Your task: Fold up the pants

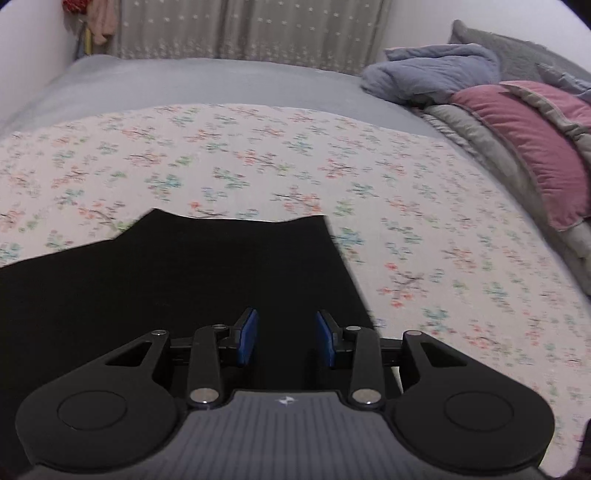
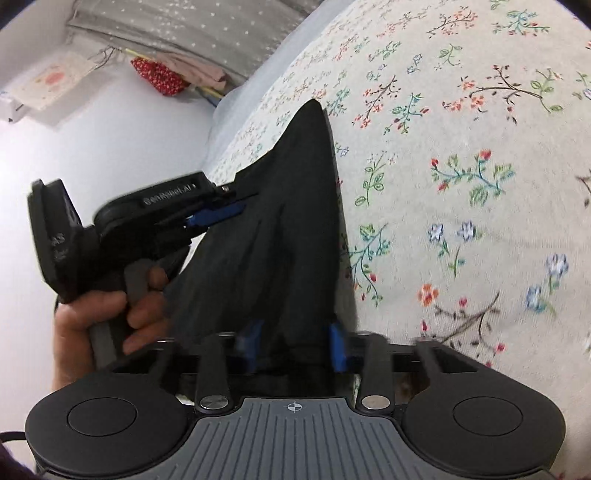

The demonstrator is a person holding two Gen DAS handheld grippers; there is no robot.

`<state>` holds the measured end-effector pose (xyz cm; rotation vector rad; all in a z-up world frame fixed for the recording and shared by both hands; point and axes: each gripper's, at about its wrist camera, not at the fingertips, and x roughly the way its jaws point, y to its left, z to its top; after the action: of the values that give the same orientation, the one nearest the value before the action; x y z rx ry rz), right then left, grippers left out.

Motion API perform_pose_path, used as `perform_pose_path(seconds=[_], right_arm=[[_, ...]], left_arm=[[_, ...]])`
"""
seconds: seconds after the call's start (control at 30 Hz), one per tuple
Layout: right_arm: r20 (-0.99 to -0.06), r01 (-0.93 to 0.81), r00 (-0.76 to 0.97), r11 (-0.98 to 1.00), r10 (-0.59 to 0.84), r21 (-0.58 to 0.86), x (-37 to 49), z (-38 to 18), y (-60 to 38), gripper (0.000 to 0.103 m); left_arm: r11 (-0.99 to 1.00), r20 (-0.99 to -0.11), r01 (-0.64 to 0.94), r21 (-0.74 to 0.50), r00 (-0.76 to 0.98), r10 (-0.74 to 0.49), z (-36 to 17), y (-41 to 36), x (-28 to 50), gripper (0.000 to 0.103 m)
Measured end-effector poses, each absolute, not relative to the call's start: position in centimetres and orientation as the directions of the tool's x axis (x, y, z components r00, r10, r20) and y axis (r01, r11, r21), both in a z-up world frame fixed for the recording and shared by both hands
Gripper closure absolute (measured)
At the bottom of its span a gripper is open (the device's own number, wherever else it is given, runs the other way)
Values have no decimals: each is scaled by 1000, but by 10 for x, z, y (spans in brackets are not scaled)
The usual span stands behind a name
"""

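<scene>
Black pants (image 1: 166,280) lie on the floral sheet (image 1: 258,162) of a bed, filling the lower left of the left wrist view. My left gripper (image 1: 287,338) is open, its blue pads apart above the pants' near edge. In the right wrist view the pants (image 2: 291,221) rise in a dark peak over the sheet (image 2: 461,184). My right gripper (image 2: 295,347) has its pads apart with black cloth lying between them. The left gripper (image 2: 236,210) shows there too, held in a hand at the pants' left edge.
A grey-blue blanket (image 1: 432,70) and a pink and grey quilt (image 1: 535,155) are piled at the bed's right. A grey star-print curtain (image 1: 251,29) hangs behind the bed. A white wall (image 2: 110,122) lies to the left.
</scene>
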<state>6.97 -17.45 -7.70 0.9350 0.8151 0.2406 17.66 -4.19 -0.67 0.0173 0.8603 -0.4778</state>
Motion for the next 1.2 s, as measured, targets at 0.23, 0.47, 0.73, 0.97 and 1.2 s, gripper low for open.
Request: perform_pose_path(seconds=[0.23,0.47,0.73,0.97,1.2], right_arm=[[-530,61,771,787,354,614,55,-44,-135,90],[-503,-69,820,919,275,389,55,-17,-81,90],[-500,-132,832,961,241,244,44,-9,-60,92],[-422,-206,875,972,236,116,39,24,-25,93],[-380,-335,864,941,329,52,65,32,64,93]], left_arm=[[831,-754,535,-155,479,-449,-4,-83,176,53],[785,-800,614,84,511,-314,-12,-125,180,49],[793,-809,577,194,551,-203,-23,-109,194,103],[850,-714,526,-20,587,-380,27,-28,199,103],[897,-646,416,-152,645,-409,60,113,208,103]])
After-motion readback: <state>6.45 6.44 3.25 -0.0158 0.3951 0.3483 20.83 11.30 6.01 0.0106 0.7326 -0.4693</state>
